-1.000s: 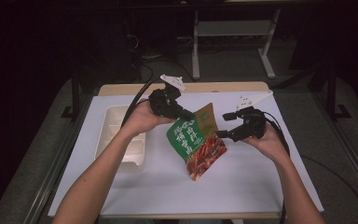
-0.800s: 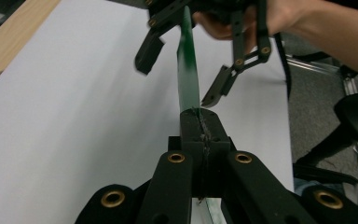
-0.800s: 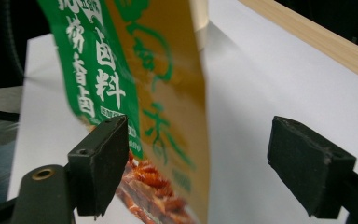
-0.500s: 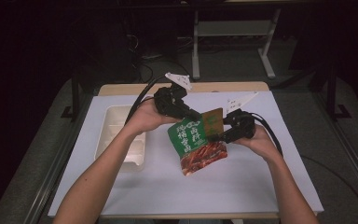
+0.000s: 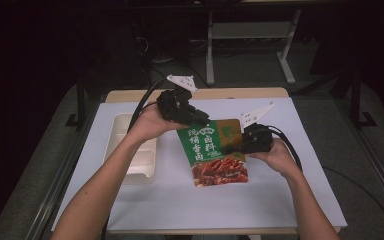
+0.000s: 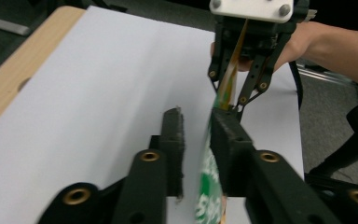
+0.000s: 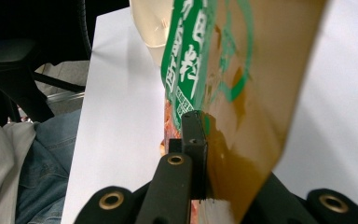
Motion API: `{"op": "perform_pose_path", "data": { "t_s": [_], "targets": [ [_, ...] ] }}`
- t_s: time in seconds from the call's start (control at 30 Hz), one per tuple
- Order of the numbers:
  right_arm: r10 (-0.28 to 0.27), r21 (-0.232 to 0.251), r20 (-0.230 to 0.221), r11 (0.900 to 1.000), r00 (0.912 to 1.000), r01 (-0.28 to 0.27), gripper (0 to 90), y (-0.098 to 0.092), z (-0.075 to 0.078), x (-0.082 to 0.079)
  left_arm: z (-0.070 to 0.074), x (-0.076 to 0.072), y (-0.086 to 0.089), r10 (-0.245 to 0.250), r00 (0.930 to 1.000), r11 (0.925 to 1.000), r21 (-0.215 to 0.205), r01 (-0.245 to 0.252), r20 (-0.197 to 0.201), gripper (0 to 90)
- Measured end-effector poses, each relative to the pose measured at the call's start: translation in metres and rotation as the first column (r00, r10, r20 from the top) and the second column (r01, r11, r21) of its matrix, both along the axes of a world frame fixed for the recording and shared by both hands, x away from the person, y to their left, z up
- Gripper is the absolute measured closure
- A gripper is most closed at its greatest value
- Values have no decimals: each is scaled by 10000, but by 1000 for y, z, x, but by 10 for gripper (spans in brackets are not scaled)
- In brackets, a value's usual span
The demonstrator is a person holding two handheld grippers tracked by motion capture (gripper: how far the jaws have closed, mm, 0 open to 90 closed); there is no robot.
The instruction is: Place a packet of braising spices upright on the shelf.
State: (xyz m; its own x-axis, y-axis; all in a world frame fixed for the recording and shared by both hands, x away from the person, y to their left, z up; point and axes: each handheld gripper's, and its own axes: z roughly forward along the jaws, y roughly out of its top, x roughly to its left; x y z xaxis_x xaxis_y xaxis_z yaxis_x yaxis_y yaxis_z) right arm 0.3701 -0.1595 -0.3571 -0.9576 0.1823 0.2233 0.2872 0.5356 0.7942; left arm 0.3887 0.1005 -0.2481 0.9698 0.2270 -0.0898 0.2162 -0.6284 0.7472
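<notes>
Dark room; grey floor (image 5: 40, 150); white-topped table (image 5: 180, 200); white metal frame (image 5: 250, 35) behind.

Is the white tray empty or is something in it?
Empty. In the high view the white tray at the table's left shows bare compartments; the forearm hides a small part.

High view overhead, facing forward-down at white table (image 5: 280, 195), tool views close, sharing green packet (image 6: 209, 186).
</notes>
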Motion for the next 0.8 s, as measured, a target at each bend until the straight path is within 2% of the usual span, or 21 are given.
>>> {"op": "perform_pose_path", "data": {
  "t_s": [0.13, 0.33, 0.47, 0.6, 0.8],
  "targets": [
    [-282, -38, 73, 9996, 9996, 282, 897, -7, 8, -7, 2, -5, 10, 180, 9996, 9998, -128, -177, 211, 655],
    [-758, -93, 318, 9971, 9966, 761, 898, -17, 16, -14, 1, -13, 28, 390, 9984, 9987, -340, -376, 417, 600],
    [-958, -83, 357, 9953, 9948, 962, 897, -23, 18, -16, -2, -18, 40, 558, 9973, 9981, -292, -545, 487, 588],
    [-1314, 17, 426, 9913, 9904, 1315, 898, -32, 22, -18, -5, -27, 49, 664, 9958, 9975, -289, -647, 637, 570],
    [-1849, -197, 565, 9823, 9811, 1863, 897, -38, 31, -19, -13, -42, 57, 525, 9961, 9983, -272, -507, 708, 557]
  ]
}}
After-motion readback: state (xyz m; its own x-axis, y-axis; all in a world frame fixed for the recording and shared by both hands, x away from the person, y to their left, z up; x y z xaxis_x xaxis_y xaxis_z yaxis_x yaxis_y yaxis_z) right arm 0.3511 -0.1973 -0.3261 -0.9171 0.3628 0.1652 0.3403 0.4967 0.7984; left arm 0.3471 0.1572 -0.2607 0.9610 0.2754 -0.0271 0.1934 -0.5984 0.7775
